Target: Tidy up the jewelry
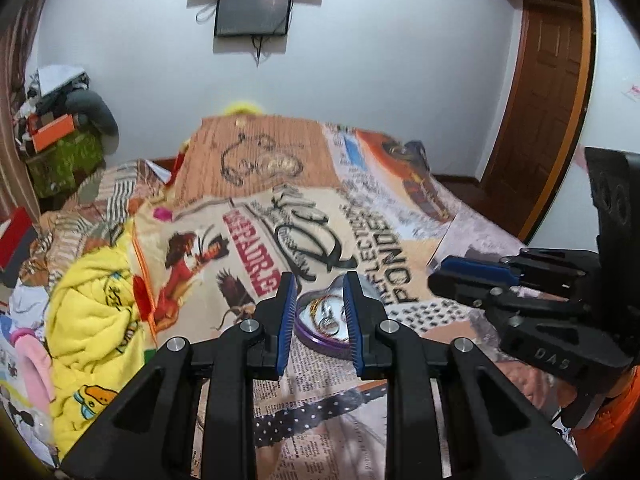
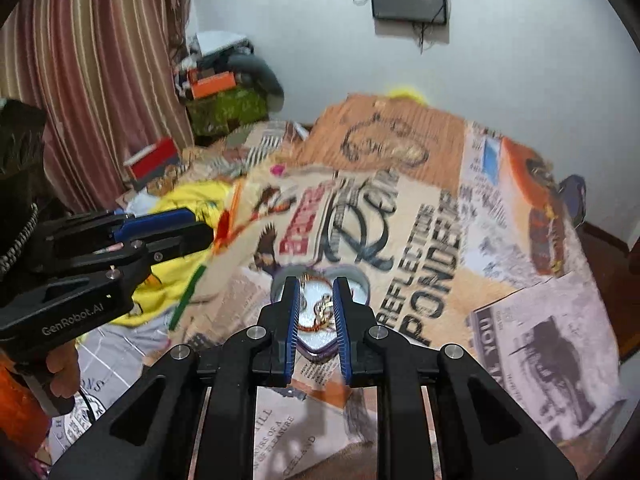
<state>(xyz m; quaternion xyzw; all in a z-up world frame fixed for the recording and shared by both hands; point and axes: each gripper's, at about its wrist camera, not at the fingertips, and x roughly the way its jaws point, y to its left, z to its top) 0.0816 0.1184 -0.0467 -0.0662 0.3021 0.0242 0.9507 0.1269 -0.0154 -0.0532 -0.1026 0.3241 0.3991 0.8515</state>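
Observation:
A purple heart-shaped jewelry box (image 1: 320, 330) with a white lining lies open on the printed bedspread; gold and red jewelry (image 1: 327, 316) lies inside it. In the right wrist view the box (image 2: 318, 354) sits between the fingers, with a gold chain (image 2: 322, 308) and a red string in it. My left gripper (image 1: 320, 280) is open and empty, just above the box. My right gripper (image 2: 316, 284) is open and empty, hovering over the box. The right gripper also shows at the right of the left wrist view (image 1: 472, 276). The left gripper shows at the left of the right wrist view (image 2: 168, 228).
A wooden board (image 1: 256, 156) with dark bead necklaces and gold pieces (image 1: 264, 160) lies further back on the bed. Yellow cloth (image 1: 96, 320) is bunched at the left. Cluttered boxes (image 2: 216, 88) stand by the striped curtain (image 2: 92, 60). A brown door (image 1: 548, 92) is at the right.

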